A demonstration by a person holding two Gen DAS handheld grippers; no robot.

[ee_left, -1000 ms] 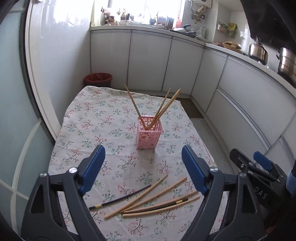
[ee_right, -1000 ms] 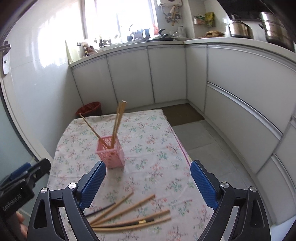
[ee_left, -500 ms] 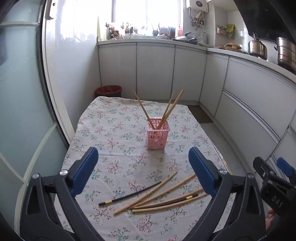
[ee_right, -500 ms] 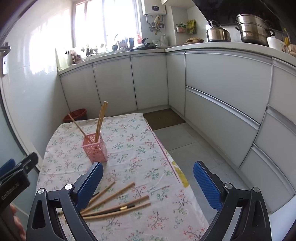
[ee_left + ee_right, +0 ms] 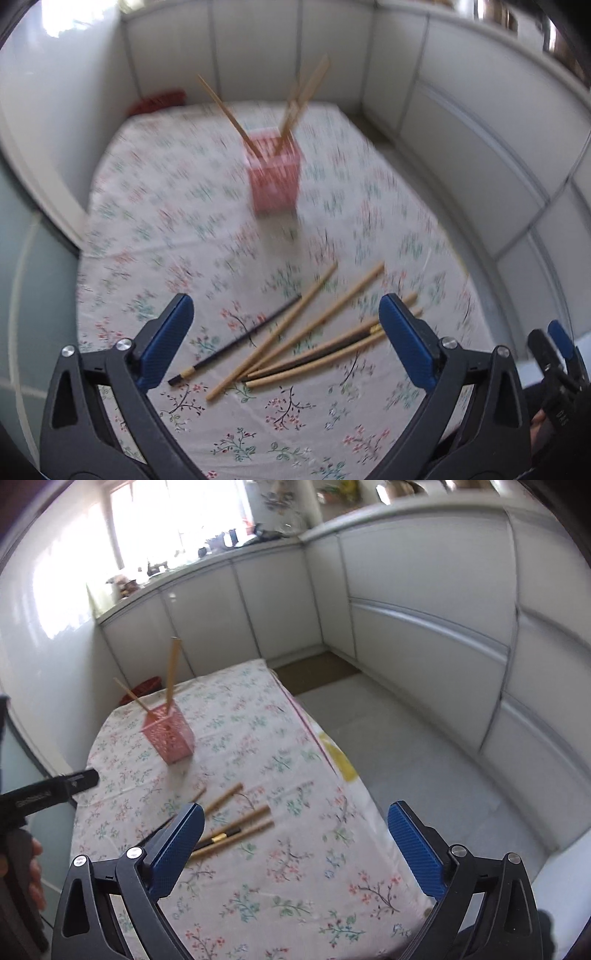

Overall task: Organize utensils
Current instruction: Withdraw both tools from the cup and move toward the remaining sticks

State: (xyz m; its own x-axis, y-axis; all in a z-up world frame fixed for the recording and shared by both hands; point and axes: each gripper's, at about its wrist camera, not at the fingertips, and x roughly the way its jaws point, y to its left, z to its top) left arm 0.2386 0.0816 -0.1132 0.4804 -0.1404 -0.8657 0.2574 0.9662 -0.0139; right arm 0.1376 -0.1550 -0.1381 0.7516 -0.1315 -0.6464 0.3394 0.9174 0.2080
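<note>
A pink lattice holder (image 5: pixel 275 184) stands upright on the flowered tablecloth (image 5: pixel 147 221) with three wooden chopsticks leaning in it. Several loose chopsticks (image 5: pixel 314 347), most of them wooden and two dark, lie fanned out on the cloth nearer to me. My left gripper (image 5: pixel 284 301) hangs open above this pile with nothing between its fingers. My right gripper (image 5: pixel 295 808) is open and empty too, over the cloth's right side, with the loose chopsticks (image 5: pixel 236 830) by its left finger. The pink holder (image 5: pixel 170 738) shows further back in the right wrist view.
A red bin (image 5: pixel 142 688) sits on the floor behind the table's far left corner. White cabinets (image 5: pixel 424 590) run along the back and right walls. The table's right edge (image 5: pixel 314 734) drops to grey floor (image 5: pixel 388 738). A pale wall panel (image 5: pixel 44 129) stands close on the left.
Both grippers have dropped lower and tilted down toward the table, so the loose chopsticks now lie closer under the fingers. The left jaws have spread a little wider. Nothing on the table moved.
</note>
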